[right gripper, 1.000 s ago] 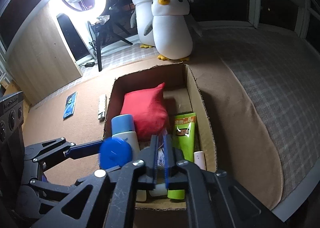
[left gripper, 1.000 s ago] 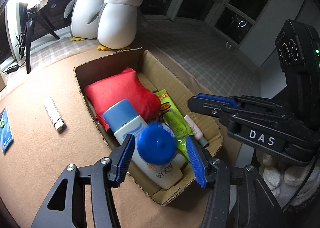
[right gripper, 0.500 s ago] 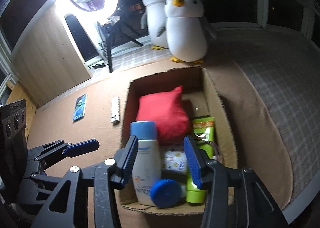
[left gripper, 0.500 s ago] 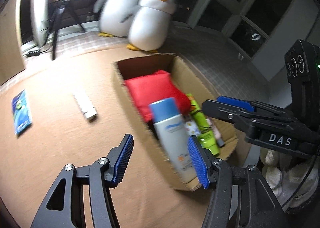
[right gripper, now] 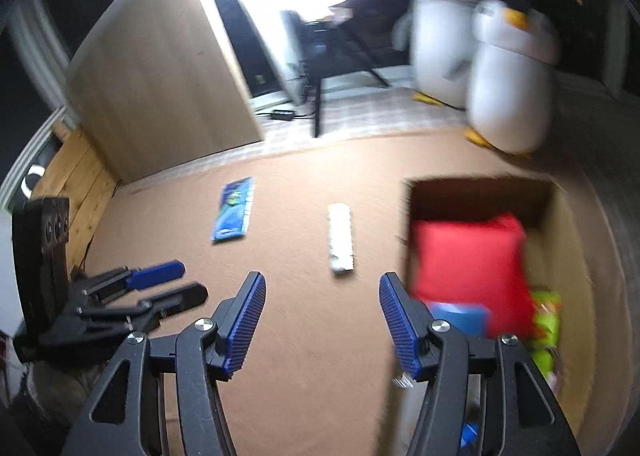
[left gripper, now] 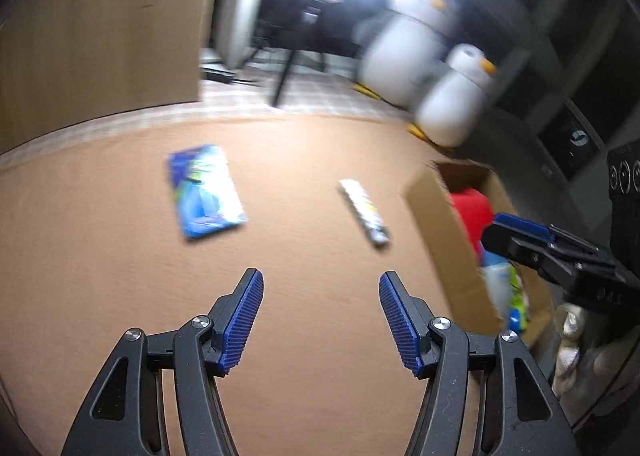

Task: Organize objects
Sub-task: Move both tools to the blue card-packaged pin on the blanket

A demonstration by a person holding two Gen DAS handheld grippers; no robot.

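Since the earlier frame, both of your grippers have swung left, off the cardboard box [right gripper: 560, 223] and over the bare brown surface [left gripper: 120, 256]. Your left gripper [left gripper: 320, 320] tilts downward, jaws apart and empty, having just opened a little further. Your right gripper [right gripper: 320, 320] tilts likewise, jaws just opened from near-closed, nothing between them. Ahead lie the blue packet [left gripper: 204, 191] and white stick [left gripper: 364, 211], apart on the surface; the red pouch [right gripper: 468, 264] sits inside the box.
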